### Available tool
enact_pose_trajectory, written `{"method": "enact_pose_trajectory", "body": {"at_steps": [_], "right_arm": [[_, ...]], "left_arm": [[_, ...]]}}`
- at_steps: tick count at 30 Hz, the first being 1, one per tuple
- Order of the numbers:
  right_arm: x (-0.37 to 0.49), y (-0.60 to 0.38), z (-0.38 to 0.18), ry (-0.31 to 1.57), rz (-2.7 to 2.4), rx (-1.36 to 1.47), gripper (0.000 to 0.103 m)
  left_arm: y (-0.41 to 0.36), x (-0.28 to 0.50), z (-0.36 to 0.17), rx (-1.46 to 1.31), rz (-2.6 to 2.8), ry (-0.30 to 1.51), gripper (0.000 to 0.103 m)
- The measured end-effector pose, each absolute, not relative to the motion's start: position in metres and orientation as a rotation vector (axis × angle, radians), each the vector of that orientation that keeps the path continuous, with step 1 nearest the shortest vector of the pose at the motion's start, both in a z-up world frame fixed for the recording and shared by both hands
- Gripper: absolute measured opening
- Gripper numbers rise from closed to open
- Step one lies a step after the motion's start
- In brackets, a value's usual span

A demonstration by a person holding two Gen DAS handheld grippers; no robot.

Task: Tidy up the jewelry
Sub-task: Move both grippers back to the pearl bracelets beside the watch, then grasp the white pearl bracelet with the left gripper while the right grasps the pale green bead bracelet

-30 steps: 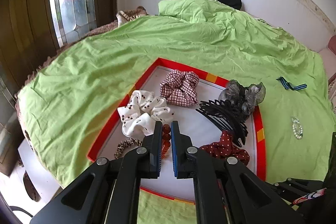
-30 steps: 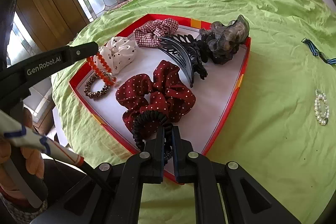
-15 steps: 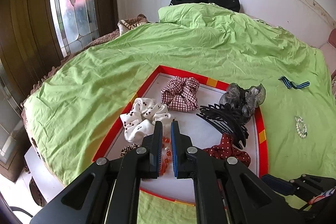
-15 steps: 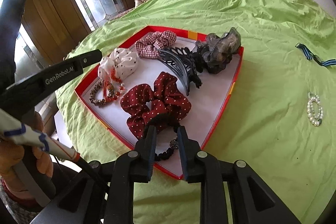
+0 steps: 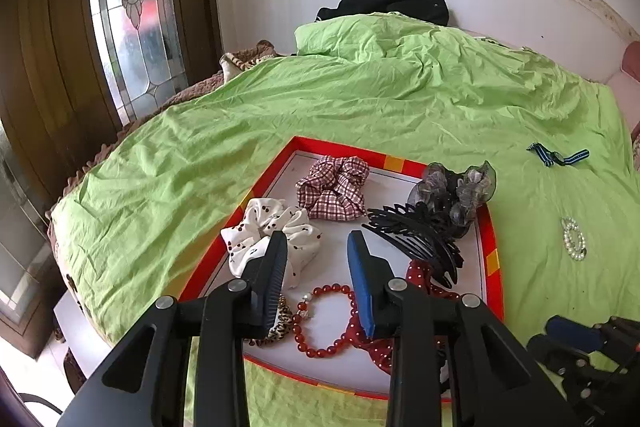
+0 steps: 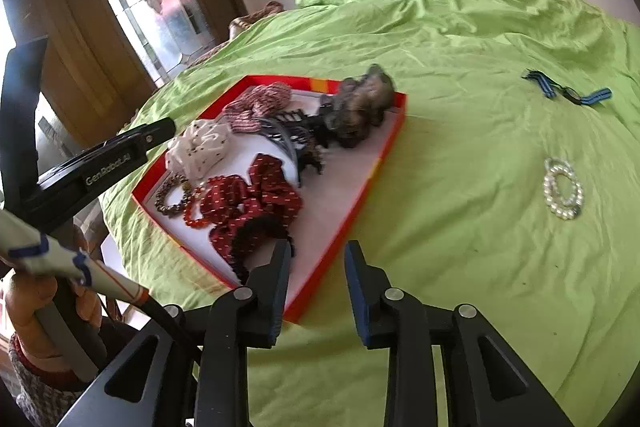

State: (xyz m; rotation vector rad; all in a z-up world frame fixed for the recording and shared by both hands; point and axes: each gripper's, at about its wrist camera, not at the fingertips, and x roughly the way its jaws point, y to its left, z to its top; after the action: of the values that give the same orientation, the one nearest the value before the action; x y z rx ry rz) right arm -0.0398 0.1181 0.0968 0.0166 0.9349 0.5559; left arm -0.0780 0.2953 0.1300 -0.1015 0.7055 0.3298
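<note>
A red-rimmed tray (image 5: 490, 227) with a white floor lies on the green bedsheet. It holds a red bead bracelet (image 5: 320, 323), a white spotted scrunchie (image 5: 272, 235), a plaid scrunchie (image 5: 332, 187), a black comb clip (image 5: 416, 239), a grey scrunchie (image 5: 452, 191), a red dotted scrunchie (image 6: 256, 203) and a black coil tie (image 6: 256, 239). My left gripper (image 5: 318, 247) is open above the bracelet. My right gripper (image 6: 318, 255) is open and empty over the tray's near edge (image 6: 352, 215). A pearl bracelet (image 6: 562, 189) and a blue striped ribbon (image 6: 568, 93) lie on the sheet.
A leopard-print band (image 5: 280, 323) lies in the tray's near corner. Black clothes (image 5: 388, 3) lie by the white wall. A stained-glass window (image 5: 132, 7) is at the left. The bed edge drops off at the near left. The other gripper's arm (image 6: 100, 159) shows at the left.
My left gripper opened and let the red bead bracelet fall into the tray. My right gripper opened, left the black coil tie in the tray, and drew back to the right.
</note>
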Motion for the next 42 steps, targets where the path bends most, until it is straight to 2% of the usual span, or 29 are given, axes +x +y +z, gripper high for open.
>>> {"method": "enact_pose_trajectory", "body": {"at_steps": [7,11,27,42], "right_arm": [[-0.037,0.079,0.095,0.929,0.497,0.064,0.038],[-0.035,0.053,0.092,0.932,0.455,0.098,0.038],[-0.048,-0.083,0.086,0.902,0.268,0.234,0.046],[-0.033,-0.162,0.056,0.904,0.186,0.359,0.046]], "left_arm": [[0.280,-0.075,0.133,-0.071,0.310,0.705,0.034],[0.265,-0.077,0.137,-0.042,0.292,0.690,0.042],[0.145,-0.088,0.144,0.146,0.138,0.725,0.043],[0.063,-0.039,0.109,0.090,-0.065,0.922,0.044]]}}
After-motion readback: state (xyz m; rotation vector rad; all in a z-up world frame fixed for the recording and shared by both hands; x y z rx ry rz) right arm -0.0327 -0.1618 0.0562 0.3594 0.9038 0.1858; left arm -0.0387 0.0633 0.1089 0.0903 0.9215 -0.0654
